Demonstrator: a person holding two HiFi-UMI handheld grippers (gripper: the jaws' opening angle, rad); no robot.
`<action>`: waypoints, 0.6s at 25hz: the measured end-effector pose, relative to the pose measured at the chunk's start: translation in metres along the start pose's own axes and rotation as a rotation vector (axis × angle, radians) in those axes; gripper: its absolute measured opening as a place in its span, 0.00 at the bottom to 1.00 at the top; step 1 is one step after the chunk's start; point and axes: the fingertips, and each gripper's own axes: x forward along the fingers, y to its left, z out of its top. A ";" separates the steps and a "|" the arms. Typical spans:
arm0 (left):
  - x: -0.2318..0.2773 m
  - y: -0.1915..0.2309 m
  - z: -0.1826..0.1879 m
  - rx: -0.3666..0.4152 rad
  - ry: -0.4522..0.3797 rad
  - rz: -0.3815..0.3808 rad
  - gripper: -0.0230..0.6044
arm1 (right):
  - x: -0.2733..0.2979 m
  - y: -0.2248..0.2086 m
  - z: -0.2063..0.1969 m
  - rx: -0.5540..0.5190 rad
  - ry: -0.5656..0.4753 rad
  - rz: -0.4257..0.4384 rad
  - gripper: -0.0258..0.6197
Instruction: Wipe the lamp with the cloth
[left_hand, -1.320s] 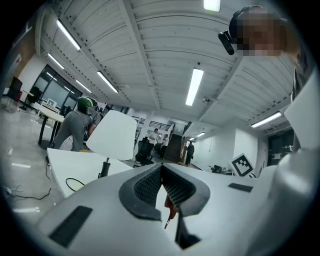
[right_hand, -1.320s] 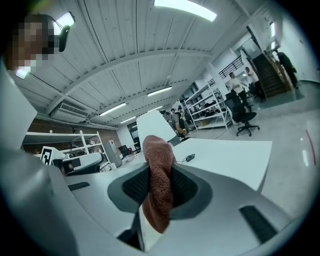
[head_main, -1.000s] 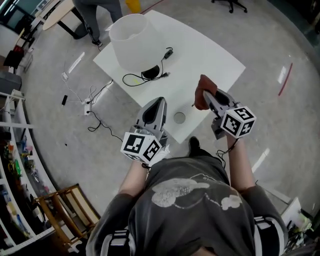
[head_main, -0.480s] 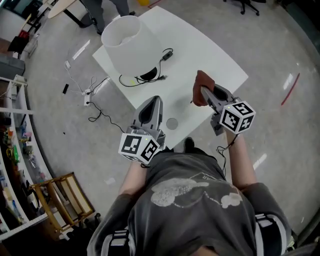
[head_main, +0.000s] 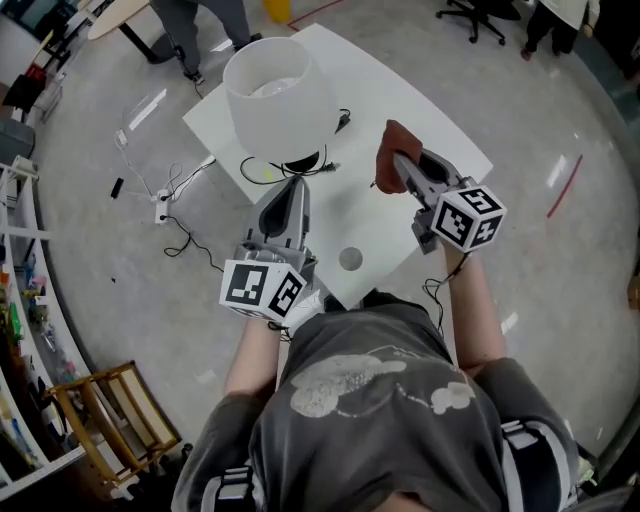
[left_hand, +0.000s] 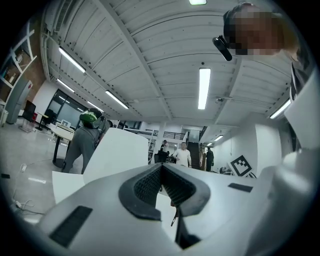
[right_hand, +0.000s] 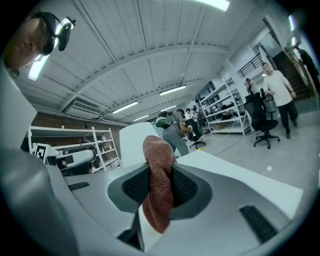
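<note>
A white lamp with a broad shade (head_main: 278, 96) stands at the far left of a white table (head_main: 420, 110); its black cord (head_main: 300, 165) curls at the base. The shade (left_hand: 117, 152) also shows ahead in the left gripper view, and the shade (right_hand: 136, 140) in the right gripper view. My left gripper (head_main: 284, 196) hovers just in front of the lamp's base, jaws shut with nothing between them. My right gripper (head_main: 398, 168) is shut on a rust-brown cloth (head_main: 388, 150), held over the table to the right of the lamp. The cloth (right_hand: 159, 182) hangs folded between the pads.
A small grey disc (head_main: 350, 259) lies on the table near its front edge. Cables and a power strip (head_main: 165, 205) trail on the floor to the left. Shelving (head_main: 25, 300) lines the left side. A person (head_main: 195, 25) stands beyond the table, and an office chair (head_main: 475, 15) is far right.
Both grippers have moved forward toward the lamp. The left one now sits close to the lamp's base, and the right one carries the cloth further over the table.
</note>
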 end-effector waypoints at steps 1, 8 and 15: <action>0.000 0.004 0.004 -0.002 -0.009 0.000 0.05 | 0.003 0.002 0.007 -0.015 -0.008 0.000 0.18; 0.004 0.018 0.021 -0.004 -0.043 0.024 0.05 | 0.027 0.011 0.054 -0.117 -0.046 0.032 0.18; 0.020 0.027 0.042 0.008 -0.068 0.107 0.05 | 0.081 0.003 0.108 -0.208 -0.046 0.127 0.18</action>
